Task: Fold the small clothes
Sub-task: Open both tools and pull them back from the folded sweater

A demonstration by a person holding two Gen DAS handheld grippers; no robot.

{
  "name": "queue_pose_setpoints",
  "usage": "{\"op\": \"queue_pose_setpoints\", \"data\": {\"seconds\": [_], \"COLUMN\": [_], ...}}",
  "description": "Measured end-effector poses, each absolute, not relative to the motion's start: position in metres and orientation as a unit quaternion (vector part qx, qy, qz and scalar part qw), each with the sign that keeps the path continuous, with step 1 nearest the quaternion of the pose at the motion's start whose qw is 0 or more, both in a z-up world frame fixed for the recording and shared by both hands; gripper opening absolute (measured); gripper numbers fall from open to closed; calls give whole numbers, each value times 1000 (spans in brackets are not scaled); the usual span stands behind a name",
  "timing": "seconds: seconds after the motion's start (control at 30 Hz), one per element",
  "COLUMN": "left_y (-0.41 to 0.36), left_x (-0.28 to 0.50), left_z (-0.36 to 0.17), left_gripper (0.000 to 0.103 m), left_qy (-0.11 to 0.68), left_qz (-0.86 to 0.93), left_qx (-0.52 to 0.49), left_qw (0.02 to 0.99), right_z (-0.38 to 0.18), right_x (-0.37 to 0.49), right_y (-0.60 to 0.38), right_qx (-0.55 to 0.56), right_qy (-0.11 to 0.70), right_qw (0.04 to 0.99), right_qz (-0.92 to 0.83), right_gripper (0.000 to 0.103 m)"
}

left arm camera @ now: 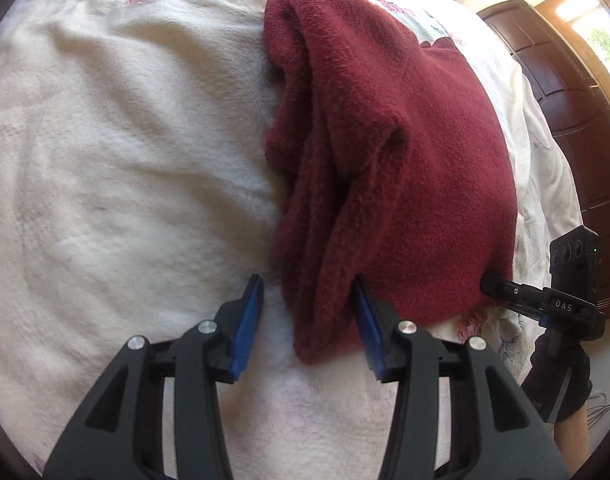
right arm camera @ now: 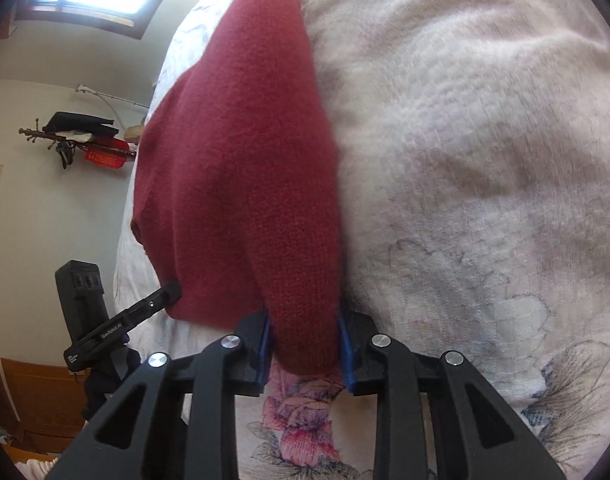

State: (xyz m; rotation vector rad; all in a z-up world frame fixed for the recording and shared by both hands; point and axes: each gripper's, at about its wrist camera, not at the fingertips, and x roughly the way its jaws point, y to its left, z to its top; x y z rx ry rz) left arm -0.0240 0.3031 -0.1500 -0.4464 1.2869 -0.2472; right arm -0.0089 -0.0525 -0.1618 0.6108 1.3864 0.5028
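- Your left gripper has its jaws apart. The near edge of the red sweater lies in the gap, and only the right-hand blue pad touches the wool.
- Your right gripper is clamped on the near end of the sweater, with a bunched fold of the knit pinched between both pads.
- The sweater lies on the pale floral bedspread, folded lengthwise into a long strip that runs from near to far. Its layers are stacked along the left side in the left wrist view.
- In the left wrist view your right gripper meets the garment's near right corner, with your hand in a dark glove behind it.
- In the right wrist view your left gripper touches the sweater's near left edge.
- A dark wooden wardrobe stands to the far right of the bed.
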Motion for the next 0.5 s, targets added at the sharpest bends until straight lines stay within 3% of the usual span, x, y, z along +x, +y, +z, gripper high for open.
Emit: {"op": "queue_pose_setpoints", "data": {"seconds": [0.13,0.3,0.37,0.5], "left_y": [305,301,302,298], "left_x": [-28,-44,-54,-75], "left_z": [-146,-113,-98,-74], "left_gripper": [47,53,65,74], "left_qy": [593,582,575,568], "left_qz": [-104,-74,-67,-52], "left_qx": [-204,-176,-174,-157], "left_qw": [772,791,797,806], "right_z": [-153,-114,-97,-68], "right_x": [-10,-24,-32,-52], "right_y": [-45,-38,-34,-31], "right_qx": [271,209,177,133], "right_qy": [619,611,604,586], "right_qw": [705,743,761,787], "right_qz": [215,177,158,139], "right_gripper": [31,56,72,80]}}
